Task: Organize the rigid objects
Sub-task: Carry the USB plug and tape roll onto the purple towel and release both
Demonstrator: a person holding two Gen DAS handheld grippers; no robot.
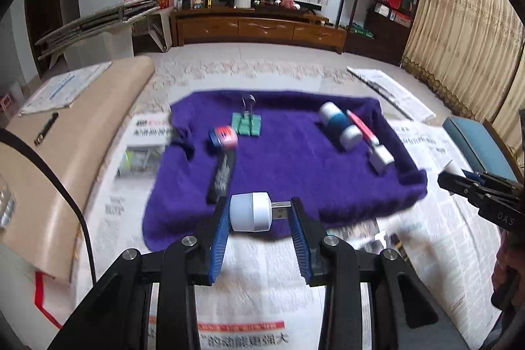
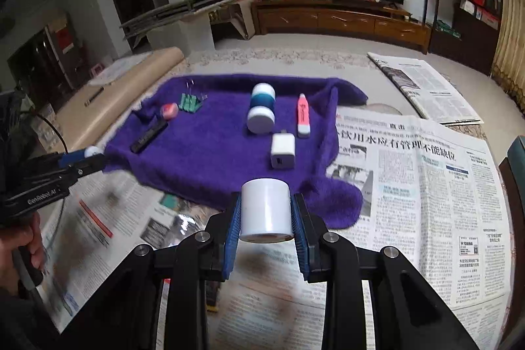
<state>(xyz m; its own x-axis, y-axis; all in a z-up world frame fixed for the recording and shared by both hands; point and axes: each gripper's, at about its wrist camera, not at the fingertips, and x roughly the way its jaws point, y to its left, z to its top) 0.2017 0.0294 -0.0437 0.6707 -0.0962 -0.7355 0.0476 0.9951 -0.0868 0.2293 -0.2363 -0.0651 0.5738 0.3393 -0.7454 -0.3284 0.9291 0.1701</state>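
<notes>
I have one object in each tool, both clear of the newspaper (image 2: 410,173), so I judge this to be the carry step: two pieces picked up off the paper and headed for the purple towel (image 1: 288,159). My left gripper (image 1: 259,212) is pinching a small white USB night light (image 1: 251,211) end to end, dome against one pad and metal plug against the other. My right gripper (image 2: 265,210) is pressed onto the sides of a white roll of tape (image 2: 265,210), held upright between the blue pads.

Next, I think, each needs a free patch of towel, a gentle lowering, and the pads eased apart only once the piece rests; the roll could wander if set on its side.

On the towel I count six things: one white-and-teal cylinder (image 2: 261,110) lying down, one pink highlighter (image 2: 303,115) just beside it, one white USB charger block (image 2: 283,151) near both, one cluster of green binder clips (image 2: 189,102), one small pink-and-blue block (image 2: 169,110), likely an eraser, and one dark flat bar (image 2: 149,137) I cannot identify. With my two, eight in all.
</notes>
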